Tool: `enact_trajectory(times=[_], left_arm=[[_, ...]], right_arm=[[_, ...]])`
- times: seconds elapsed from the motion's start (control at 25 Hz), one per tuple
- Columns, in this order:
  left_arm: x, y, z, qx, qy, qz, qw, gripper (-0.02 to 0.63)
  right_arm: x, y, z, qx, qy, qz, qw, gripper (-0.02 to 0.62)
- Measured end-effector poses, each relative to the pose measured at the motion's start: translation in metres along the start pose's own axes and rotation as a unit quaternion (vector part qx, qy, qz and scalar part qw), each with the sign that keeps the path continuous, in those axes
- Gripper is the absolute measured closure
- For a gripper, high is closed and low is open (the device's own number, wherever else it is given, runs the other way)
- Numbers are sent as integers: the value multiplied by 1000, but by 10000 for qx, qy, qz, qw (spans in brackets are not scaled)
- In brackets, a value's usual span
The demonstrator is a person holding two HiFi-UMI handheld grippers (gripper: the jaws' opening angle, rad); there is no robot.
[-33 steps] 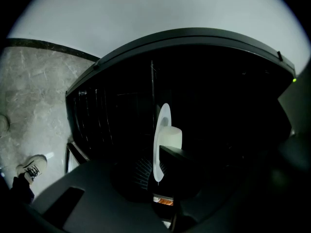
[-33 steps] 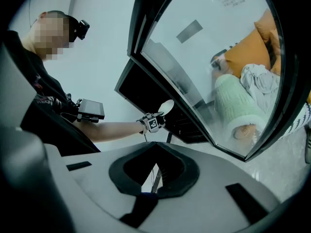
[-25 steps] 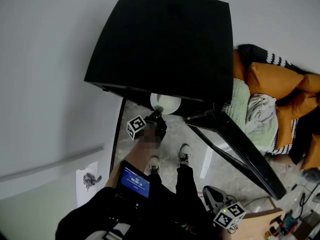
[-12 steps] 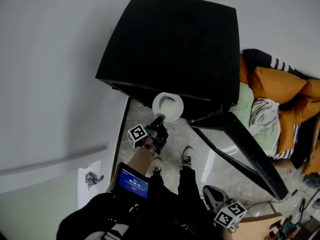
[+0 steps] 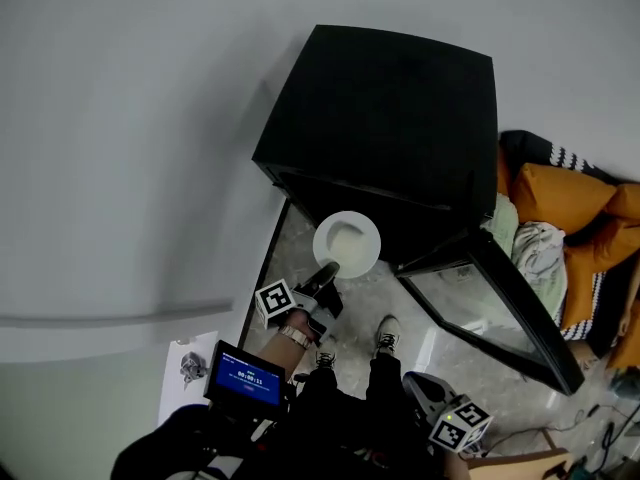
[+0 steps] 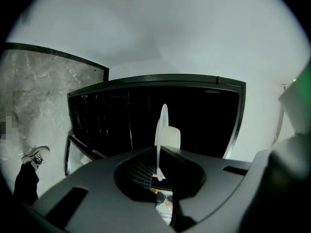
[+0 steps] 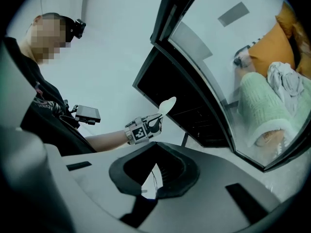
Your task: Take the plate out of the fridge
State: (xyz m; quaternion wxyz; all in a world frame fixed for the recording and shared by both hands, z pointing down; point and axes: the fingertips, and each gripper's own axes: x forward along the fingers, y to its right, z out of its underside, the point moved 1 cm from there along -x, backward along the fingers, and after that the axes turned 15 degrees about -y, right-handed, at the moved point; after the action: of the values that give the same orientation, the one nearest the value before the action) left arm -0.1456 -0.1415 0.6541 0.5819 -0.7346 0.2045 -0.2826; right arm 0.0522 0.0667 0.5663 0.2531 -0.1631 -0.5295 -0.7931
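Left tongs (image 5: 325, 272) pinch the plate (image 5: 347, 240) rim before the open fridge (image 5: 390, 108), glass door (image 5: 482, 310) alongside; right tongs (image 7: 156, 176) seemingly closed, empty.

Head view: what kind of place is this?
Probably a room in a home, maybe a lounge corner: a black fridge stands on a marble-look floor with its glass door open, and orange cushions lie beside it.
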Motion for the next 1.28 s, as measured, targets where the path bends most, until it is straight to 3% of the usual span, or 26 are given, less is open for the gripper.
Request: enact_trajectory(times=[0.28, 0.44, 0.64, 0.88, 1.28], left_arm=[[-72, 71, 42, 155, -329, -145, 9992, 592], [-97, 113, 44, 235, -293, 70, 9993, 592], [-115, 174, 43, 612, -365, 290, 9970, 591], [-100, 230, 36, 1050, -685, 529, 9907, 591], [-26, 312, 12, 1728, -848, 536, 9798, 591]], right_arm=[[23, -38, -4, -264, 116, -443, 9986, 591], [32, -53, -9, -410, 167, -616, 9971, 591], [34, -75, -14, -565, 292, -771, 9950, 591], [33, -81, -23, -612, 540, -876, 9928, 591], [-7, -72, -39, -565, 1081, -748, 9897, 591]])
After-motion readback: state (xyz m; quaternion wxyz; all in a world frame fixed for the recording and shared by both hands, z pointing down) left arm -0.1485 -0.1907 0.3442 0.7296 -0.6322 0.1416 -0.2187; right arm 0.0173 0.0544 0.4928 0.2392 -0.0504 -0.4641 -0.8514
